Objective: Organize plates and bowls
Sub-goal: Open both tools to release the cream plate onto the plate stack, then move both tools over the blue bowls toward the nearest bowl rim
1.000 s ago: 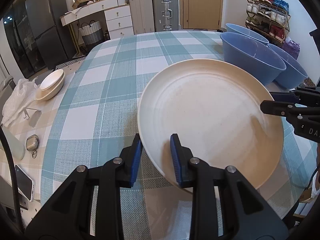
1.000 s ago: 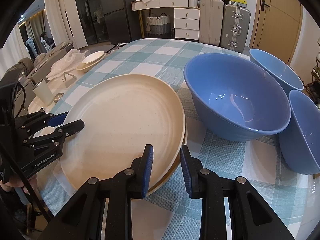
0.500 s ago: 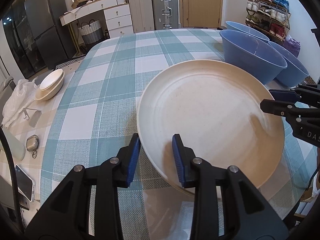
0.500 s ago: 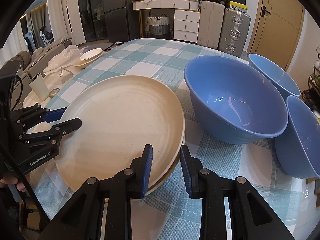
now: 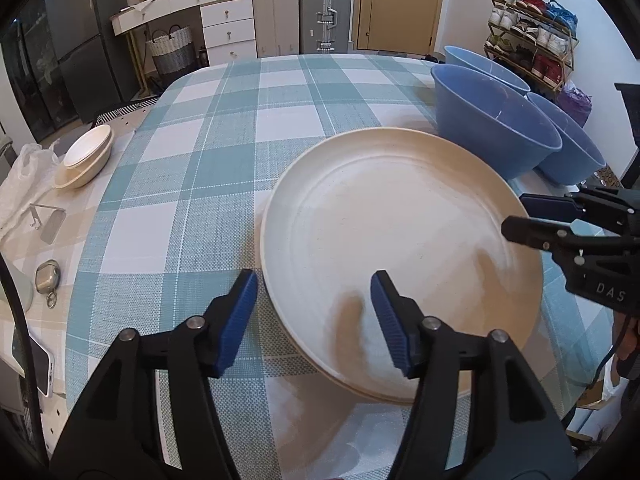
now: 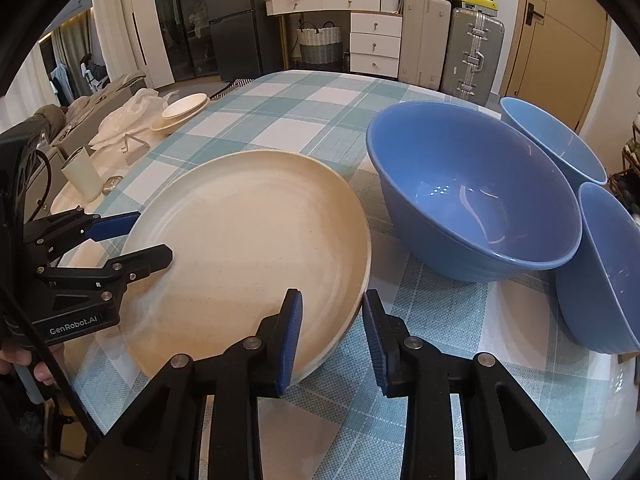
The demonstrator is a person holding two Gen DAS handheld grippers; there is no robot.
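Observation:
A large cream plate (image 5: 400, 236) lies on top of another cream plate on the checked tablecloth; it also shows in the right wrist view (image 6: 248, 252). My left gripper (image 5: 314, 318) is open, its jaws wide on either side of the plate's near rim, not touching it. My right gripper (image 6: 330, 336) is open, its jaws either side of the plates' opposite rim. Three blue bowls stand beside the plates: a big one (image 6: 472, 192), one behind it (image 6: 552, 140) and one to its right (image 6: 608, 264).
Small cream dishes (image 5: 84, 156) are stacked at the table's left edge, with a white bag (image 5: 20, 184), a key fob (image 5: 47, 276) and a phone (image 5: 40, 364) nearby. A white cup (image 6: 82, 174) stands there too. The checked tablecloth (image 5: 240, 120) stretches to the far edge.
Both grippers let go of the plate: the left jaws opened wide, the right jaws opened a little. The plate now rests on the one below it.

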